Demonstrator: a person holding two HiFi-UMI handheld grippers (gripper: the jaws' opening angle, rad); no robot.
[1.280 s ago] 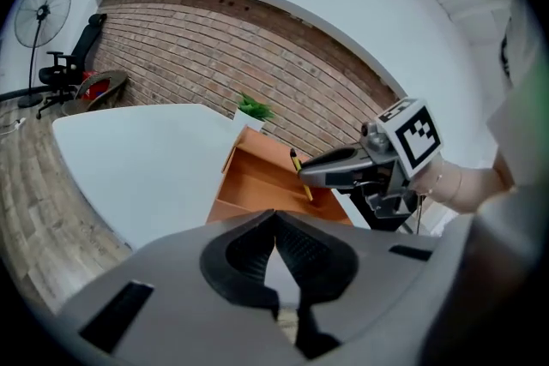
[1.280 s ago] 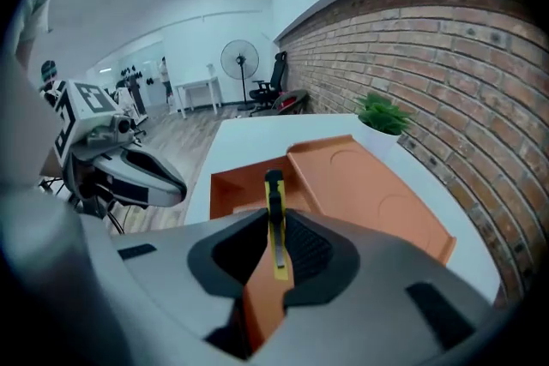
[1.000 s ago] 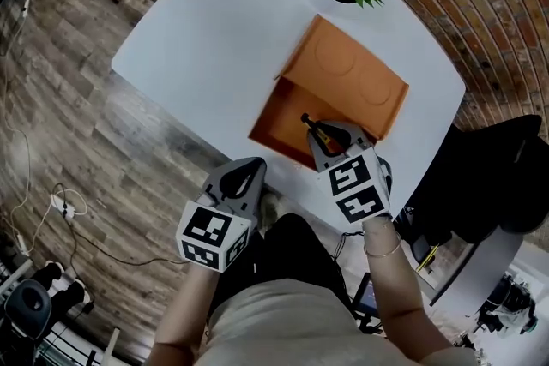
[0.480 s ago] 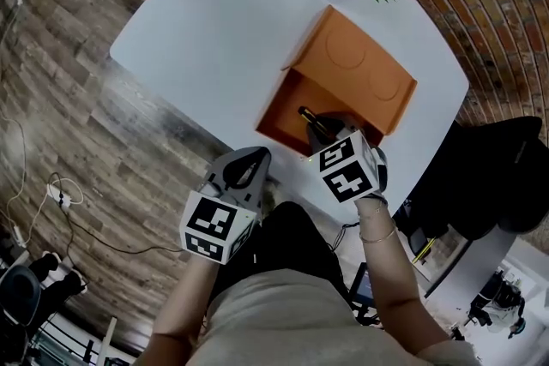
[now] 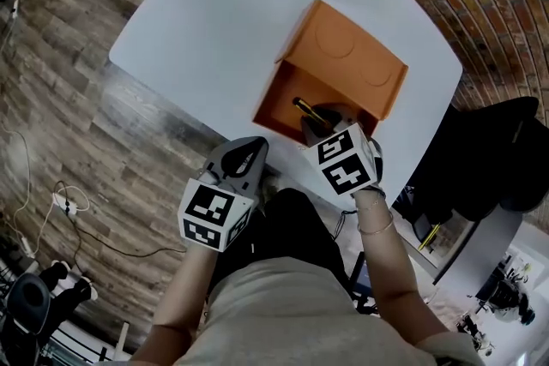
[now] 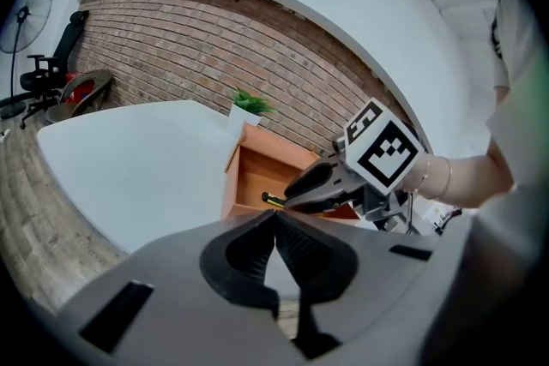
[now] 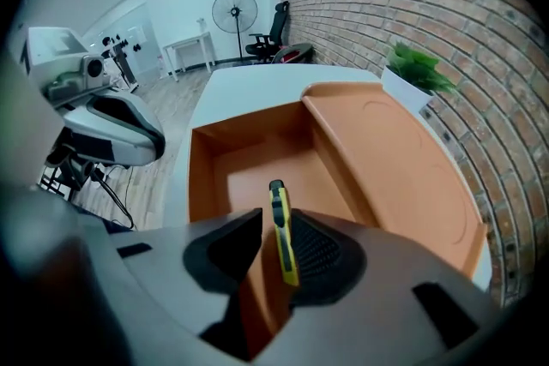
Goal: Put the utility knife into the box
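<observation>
Off the near edge of the tabletop (image 5: 214, 30), the left hand-held gripper (image 5: 244, 170) hung with its jaws together and empty. Further right, the right hand-held gripper (image 7: 273, 229) stood over the open box (image 7: 199, 176) by the near-right edge. Its jaws were opening, and the utility knife (image 7: 283, 236) between them leaned on one pad above the box floor. The knife looked light, stiff and slick-sided, probably best pinched across its flat mid-handle.

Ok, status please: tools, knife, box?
Right tool opening, utility knife between its jaws, over open box. Left tool shut, empty. Nothing in the way.
</observation>
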